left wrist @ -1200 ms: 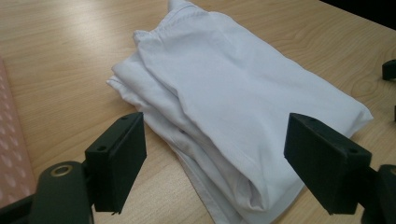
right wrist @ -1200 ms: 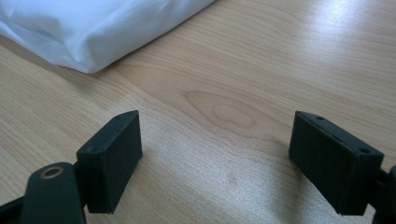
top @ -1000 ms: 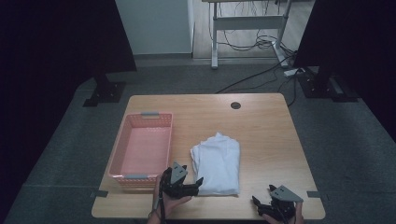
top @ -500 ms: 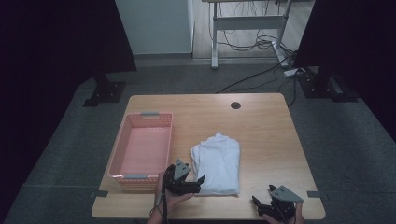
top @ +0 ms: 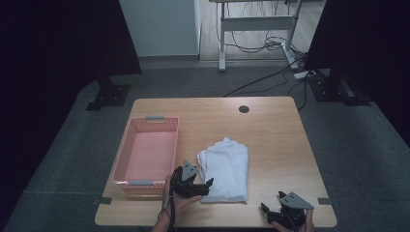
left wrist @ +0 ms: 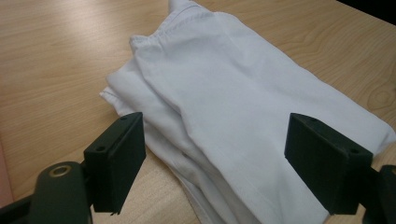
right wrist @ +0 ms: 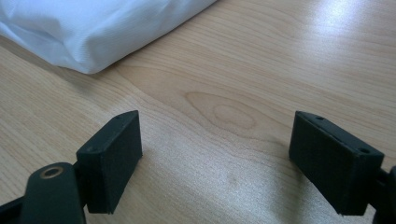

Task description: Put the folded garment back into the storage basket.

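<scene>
High view: folded white cloth [top: 225, 168] lying flat mid-bench [top: 270, 125], with pink basket [top: 145, 157] just beside at 9 o'clock. Left gripper [top: 205, 185] at the cloth's 7 o'clock corner. Right gripper [top: 271, 210] at 5 o'clock, apart from the cloth.

Left gripper view: jaws spread wide over the cloth [left wrist: 224, 107], gripping nothing.

Right gripper view: jaws wide apart over bare wood, empty; cloth [right wrist: 93, 28] at 11 o'clock.
</scene>
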{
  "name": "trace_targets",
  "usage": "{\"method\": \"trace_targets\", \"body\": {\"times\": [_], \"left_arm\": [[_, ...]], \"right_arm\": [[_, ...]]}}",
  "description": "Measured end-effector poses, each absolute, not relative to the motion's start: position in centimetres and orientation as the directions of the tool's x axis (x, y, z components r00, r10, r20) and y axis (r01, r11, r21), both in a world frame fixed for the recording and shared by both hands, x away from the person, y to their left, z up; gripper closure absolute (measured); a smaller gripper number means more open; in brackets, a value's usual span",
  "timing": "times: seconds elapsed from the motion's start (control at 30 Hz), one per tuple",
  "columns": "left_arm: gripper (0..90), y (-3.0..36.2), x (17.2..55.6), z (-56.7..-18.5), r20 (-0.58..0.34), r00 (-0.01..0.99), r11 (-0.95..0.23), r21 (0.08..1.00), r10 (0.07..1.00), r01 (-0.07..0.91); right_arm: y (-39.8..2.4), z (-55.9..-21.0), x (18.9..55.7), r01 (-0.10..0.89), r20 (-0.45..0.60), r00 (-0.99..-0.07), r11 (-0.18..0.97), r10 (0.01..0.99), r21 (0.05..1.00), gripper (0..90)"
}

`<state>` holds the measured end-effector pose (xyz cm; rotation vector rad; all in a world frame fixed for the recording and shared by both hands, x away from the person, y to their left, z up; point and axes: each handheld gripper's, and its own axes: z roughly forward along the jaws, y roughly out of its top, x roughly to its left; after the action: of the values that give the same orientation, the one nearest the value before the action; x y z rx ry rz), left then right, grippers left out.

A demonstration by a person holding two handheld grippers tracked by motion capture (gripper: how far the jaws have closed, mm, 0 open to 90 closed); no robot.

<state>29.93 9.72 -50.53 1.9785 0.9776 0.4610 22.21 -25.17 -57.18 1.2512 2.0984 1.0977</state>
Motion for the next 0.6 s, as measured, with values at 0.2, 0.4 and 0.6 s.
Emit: {"method": "trace_targets", "body": {"times": [0.2,0.4,0.6], "left_arm": [[19.9,9.4,30.3,-50.6,-0.035,0.624,-0.332,0.822,0.781,0.462],[19.9,9.2,30.8,-50.9,-0.03,0.618,-0.335,0.819,0.785,0.466],[19.8,8.9,31.1,-51.0,-0.014,0.613,-0.34,0.821,0.79,0.458]], "right_arm": [[-25.2,-57.2,22.2,0.51,0.013,-0.481,0.268,0.877,0.817,17.2],[-25.2,-57.2,22.2,0.51,0.012,-0.482,0.268,0.876,0.817,17.2],[-25.2,-57.2,22.2,0.51,0.013,-0.482,0.268,0.876,0.818,17.2]]}}
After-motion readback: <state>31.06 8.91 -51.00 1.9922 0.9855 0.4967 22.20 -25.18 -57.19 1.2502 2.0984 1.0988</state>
